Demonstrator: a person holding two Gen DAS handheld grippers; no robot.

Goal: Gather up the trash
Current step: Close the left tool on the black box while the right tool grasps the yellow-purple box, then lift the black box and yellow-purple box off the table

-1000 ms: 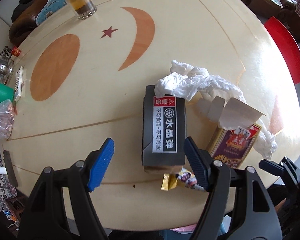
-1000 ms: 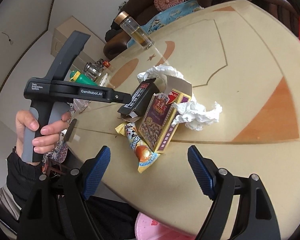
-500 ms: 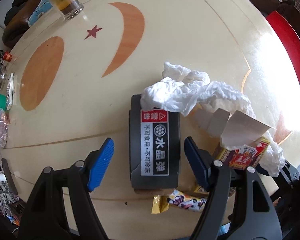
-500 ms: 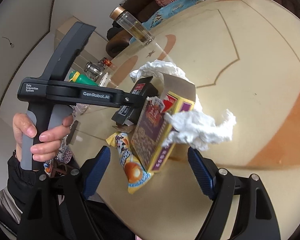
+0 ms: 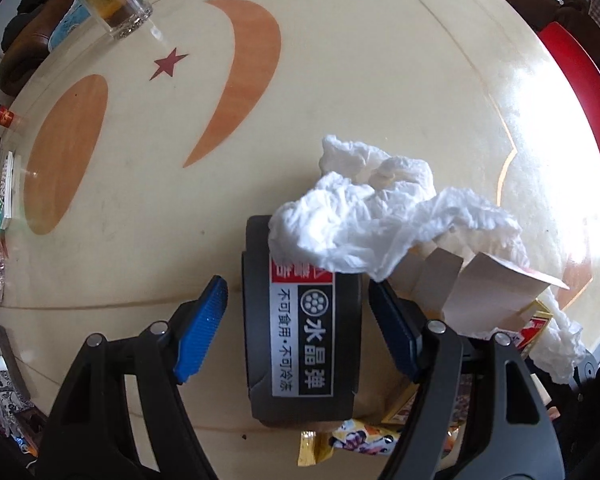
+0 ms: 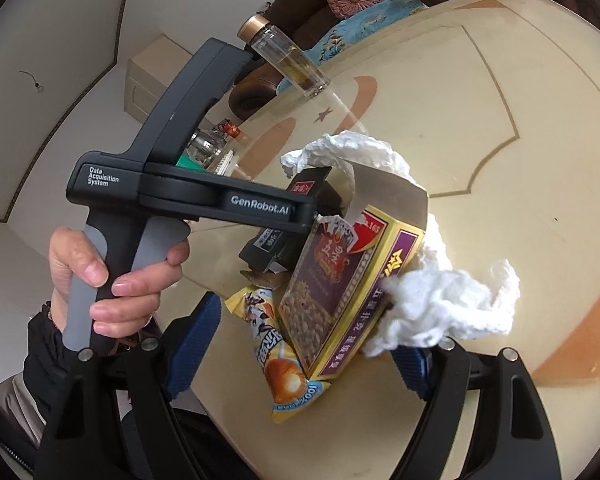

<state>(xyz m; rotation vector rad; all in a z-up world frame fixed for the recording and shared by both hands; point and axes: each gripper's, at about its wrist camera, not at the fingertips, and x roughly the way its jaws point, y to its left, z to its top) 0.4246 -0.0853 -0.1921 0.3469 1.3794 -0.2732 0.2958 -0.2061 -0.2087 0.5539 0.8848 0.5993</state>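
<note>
The left gripper [image 5: 296, 326] stands wide around the black box [image 5: 302, 344], its pads beside the box's sides without pressing. The right gripper [image 6: 300, 344] stands wide too, straddling the snack wrapper [image 6: 284, 368] and the card box [image 6: 340, 276], whose flap is open. Crumpled tissue [image 5: 376, 220] drapes over the black box's far end. Far beyond that box, a glass [image 5: 108, 0] holds amber liquid.

left hand-held gripper [image 5: 296, 336] points straight down, blue pads spread wide, nothing clamped. left hand [image 6: 112, 280] wraps grey handle, dark sleeve at wrist. right hand-held gripper [image 6: 300, 356] angled downward, jaws spread wide, pads pressing on nothing.
</note>
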